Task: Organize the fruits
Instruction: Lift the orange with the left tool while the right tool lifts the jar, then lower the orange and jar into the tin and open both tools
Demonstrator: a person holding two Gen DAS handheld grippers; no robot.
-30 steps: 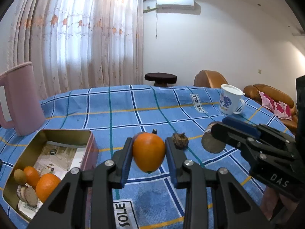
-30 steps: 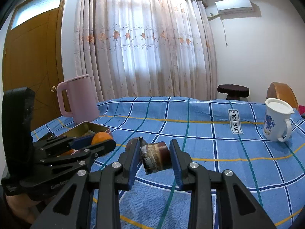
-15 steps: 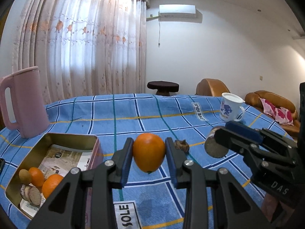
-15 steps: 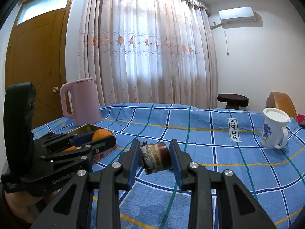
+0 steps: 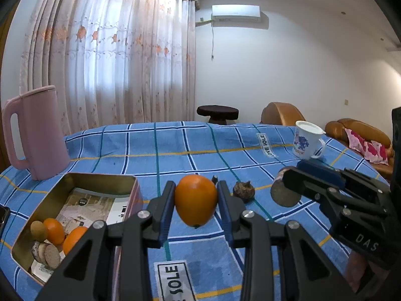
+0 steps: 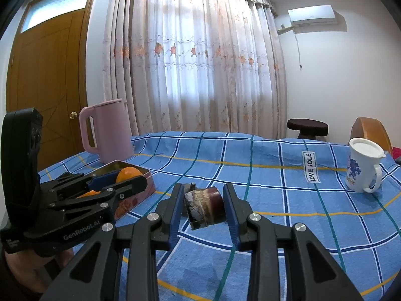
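Observation:
My left gripper (image 5: 196,200) is shut on an orange (image 5: 195,200) and holds it above the blue checked cloth, right of a gold tin (image 5: 100,179). The tin holds two oranges (image 5: 54,230), a small brown fruit and sliced pieces. My right gripper (image 6: 203,207) is shut on a dark purple-brown cut stem piece (image 6: 205,207), also lifted; it shows in the left wrist view (image 5: 283,195) too. A small dark brown fruit (image 5: 243,192) lies on the cloth between the two grippers. The held orange (image 6: 128,173) shows in the right wrist view.
A pink kettle (image 5: 37,133) stands behind the tin at the left. A white mug with blue print (image 5: 307,141) stands at the back right. A dark stool (image 5: 216,113) and brown sofa (image 5: 358,130) lie beyond the table.
Both grippers have risen and tilted up with their loads; the table sits lower in both views. Grips are unchanged.

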